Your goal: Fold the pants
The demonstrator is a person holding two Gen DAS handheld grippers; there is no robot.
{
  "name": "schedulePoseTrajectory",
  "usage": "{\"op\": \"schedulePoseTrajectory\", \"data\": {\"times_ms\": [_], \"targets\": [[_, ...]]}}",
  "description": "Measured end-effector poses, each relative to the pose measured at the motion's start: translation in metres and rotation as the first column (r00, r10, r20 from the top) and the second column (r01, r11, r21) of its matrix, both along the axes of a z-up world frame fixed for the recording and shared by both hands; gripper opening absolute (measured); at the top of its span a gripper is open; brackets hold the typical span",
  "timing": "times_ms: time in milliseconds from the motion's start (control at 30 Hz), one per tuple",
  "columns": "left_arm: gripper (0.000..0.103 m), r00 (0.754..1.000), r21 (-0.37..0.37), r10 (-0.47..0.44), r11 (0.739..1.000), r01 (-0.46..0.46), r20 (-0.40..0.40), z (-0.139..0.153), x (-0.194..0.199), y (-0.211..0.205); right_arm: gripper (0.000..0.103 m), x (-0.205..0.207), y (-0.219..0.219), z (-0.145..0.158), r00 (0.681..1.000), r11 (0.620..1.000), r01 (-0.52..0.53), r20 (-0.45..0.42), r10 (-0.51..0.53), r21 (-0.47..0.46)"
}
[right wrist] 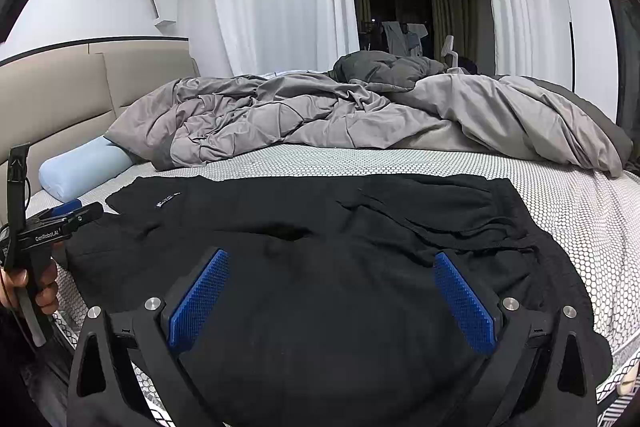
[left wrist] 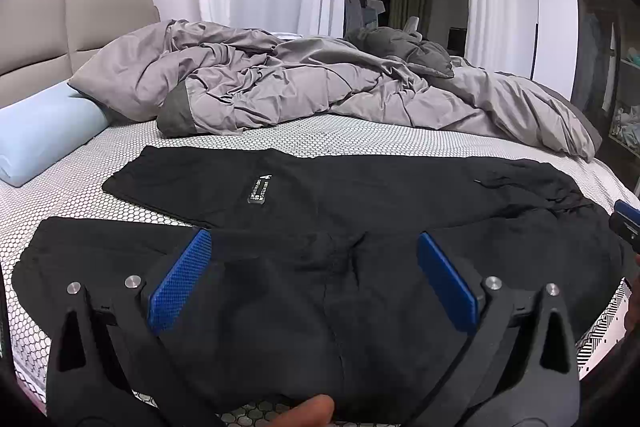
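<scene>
The left gripper (left wrist: pixel 314 251) is spread wide with nothing between its blue pads (left wrist: pixel 180 281), hanging over the black pants (left wrist: pixel 360 195) that fill the gap between the jaws. The right gripper (right wrist: pixel 332 271) is likewise released and empty, its jaws framing the nearer part of the same garment. The pants lie spread flat across the honeycomb-patterned mattress (left wrist: pixel 60 195); one leg's edge reaches out beyond the left jaw, and the gathered waistband (right wrist: pixel 508 211) lies beyond the right jaw. Ahead of both jaws runs a bare strip of mattress, then a crumpled grey duvet (left wrist: pixel 280 87). A light blue pillow (left wrist: pixel 44 139) lies off to the left, well apart.
</scene>
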State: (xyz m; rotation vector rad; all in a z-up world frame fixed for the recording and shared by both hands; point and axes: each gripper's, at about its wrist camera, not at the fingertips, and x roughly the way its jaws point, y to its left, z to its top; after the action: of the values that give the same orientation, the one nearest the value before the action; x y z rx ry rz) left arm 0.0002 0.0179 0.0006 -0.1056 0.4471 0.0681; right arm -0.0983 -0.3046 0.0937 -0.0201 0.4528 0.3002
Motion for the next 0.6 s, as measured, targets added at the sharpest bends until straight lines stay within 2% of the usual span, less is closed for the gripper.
{"op": "schedulePoseTrajectory", "data": {"times_ms": [600], "targets": [[0.102, 1.0, 0.003, -0.001, 1.0, 0.001, -0.001, -0.0002, 0.0, -0.0001, 0.103, 0.0018, -0.0014, -0.0015, 1.0, 1.0, 0.001, -0.002, -0.001, -0.001]]}}
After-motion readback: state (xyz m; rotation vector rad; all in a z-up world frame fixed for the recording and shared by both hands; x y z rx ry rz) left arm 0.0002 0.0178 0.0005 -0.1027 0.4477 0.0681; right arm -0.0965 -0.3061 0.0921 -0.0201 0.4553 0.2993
